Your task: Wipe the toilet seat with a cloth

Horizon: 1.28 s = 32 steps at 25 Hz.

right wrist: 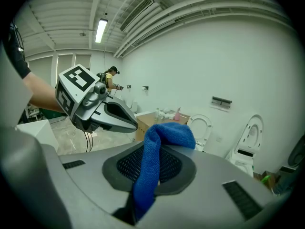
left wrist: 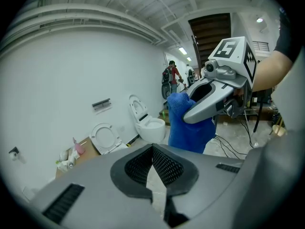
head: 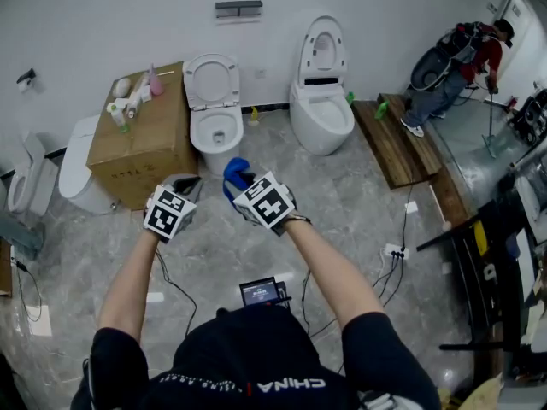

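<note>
Before toilet (head: 202,137): right gripper (right wrist: 157,162) fingers clamped on blue cloth (right wrist: 169,132) (draped over tips); left gripper (left wrist: 153,162) fingers together, empty.

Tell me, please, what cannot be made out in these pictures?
Head view: the blue fabric cloth is partly hidden behind the right gripper.
Head view: bottles on the brown cardboard box are too small to identify.
Right gripper view: the cloth's lower end vanishes between the jaws.

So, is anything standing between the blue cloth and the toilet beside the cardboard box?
Nothing visible does: the way from the blue cloth, held in the right hand-held gripper, to that toilet looks open.
</note>
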{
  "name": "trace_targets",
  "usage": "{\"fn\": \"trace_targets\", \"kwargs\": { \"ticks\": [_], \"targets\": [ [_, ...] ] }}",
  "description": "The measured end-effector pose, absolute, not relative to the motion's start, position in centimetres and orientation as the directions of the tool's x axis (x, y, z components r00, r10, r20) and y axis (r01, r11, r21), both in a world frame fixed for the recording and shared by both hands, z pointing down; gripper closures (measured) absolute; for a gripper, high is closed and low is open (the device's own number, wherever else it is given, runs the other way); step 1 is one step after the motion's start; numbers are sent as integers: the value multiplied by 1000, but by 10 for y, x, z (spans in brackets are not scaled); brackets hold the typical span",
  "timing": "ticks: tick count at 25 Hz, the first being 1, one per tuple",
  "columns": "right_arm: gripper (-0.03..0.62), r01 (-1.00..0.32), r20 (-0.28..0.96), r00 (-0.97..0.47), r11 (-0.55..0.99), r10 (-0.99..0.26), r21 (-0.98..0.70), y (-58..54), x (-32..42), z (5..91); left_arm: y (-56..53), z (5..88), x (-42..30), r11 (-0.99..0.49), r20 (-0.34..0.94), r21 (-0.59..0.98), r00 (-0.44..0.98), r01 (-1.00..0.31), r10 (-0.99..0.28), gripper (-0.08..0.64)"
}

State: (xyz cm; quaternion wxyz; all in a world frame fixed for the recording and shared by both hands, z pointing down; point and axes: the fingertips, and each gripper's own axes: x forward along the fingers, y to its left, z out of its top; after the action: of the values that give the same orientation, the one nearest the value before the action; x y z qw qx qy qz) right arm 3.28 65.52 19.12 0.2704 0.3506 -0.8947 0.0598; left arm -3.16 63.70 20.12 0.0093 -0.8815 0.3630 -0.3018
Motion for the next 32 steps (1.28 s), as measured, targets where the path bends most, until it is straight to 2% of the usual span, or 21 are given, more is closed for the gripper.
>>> {"fn": "trace_targets", "kwargs": {
  "ticks": [23, 32],
  "targets": [
    [540, -622, 539, -658, 783, -526, 5, 611, 108, 227, 601, 234, 39, -718, 580, -248, 494, -651, -648, 548],
    [540, -656, 547, -642, 754, -537, -30, 536, 112, 253, 521, 256, 34, -737, 590, -235, 510, -633, -626, 548]
  ]
}}
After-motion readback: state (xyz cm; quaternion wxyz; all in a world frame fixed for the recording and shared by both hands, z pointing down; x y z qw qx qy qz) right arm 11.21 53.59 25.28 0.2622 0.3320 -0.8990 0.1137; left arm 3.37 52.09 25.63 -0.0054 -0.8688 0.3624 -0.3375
